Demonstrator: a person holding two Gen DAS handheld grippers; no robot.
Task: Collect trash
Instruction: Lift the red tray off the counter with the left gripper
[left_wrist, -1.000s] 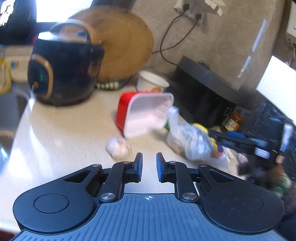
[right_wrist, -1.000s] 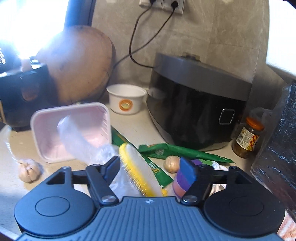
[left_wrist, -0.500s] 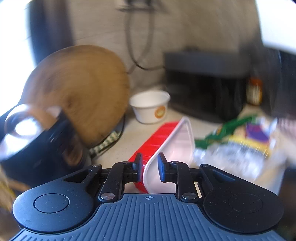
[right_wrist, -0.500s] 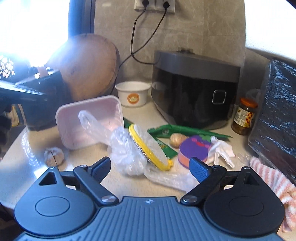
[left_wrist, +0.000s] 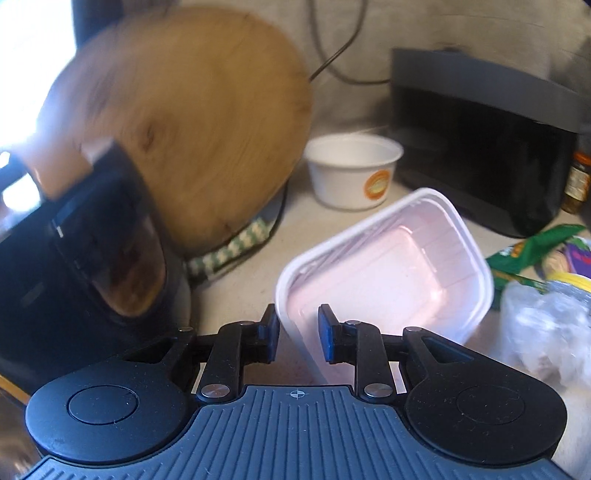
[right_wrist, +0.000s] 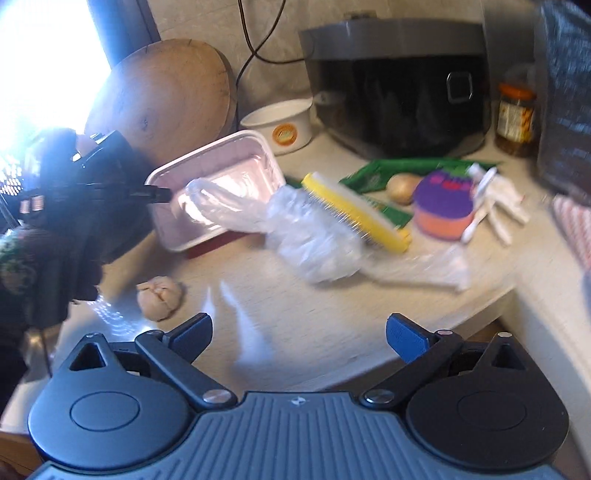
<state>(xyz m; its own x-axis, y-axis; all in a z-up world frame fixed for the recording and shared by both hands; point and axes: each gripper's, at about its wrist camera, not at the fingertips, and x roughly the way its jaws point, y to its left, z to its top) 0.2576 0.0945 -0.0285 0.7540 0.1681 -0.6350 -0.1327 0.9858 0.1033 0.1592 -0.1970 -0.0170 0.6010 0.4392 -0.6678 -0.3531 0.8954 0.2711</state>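
Observation:
A red plastic food tray with a white-pink inside (left_wrist: 388, 266) lies tilted on the counter; it also shows in the right wrist view (right_wrist: 218, 184). My left gripper (left_wrist: 297, 334) has its jaws around the tray's near rim, with a small gap still visible at each pad. In the right wrist view the left gripper (right_wrist: 162, 194) reaches the tray's left edge. My right gripper (right_wrist: 299, 332) is open and empty above the counter's front. A crumpled clear plastic bag (right_wrist: 310, 236) lies beside the tray, with a yellow-edged brush (right_wrist: 354, 210) on it.
A garlic bulb (right_wrist: 159, 297) sits near the front. A white paper bowl (right_wrist: 280, 125), round wooden board (right_wrist: 166, 99), black cooker (right_wrist: 399, 88), jar (right_wrist: 515, 118), green wrapper (right_wrist: 391, 170), purple-orange cup (right_wrist: 445, 203) and white tissue (right_wrist: 498, 206) crowd the back. The counter edge (right_wrist: 480, 314) runs at right.
My left gripper has swung onto the tray and now straddles its rim. My right gripper has pulled back from the bag and brush and opened wide.

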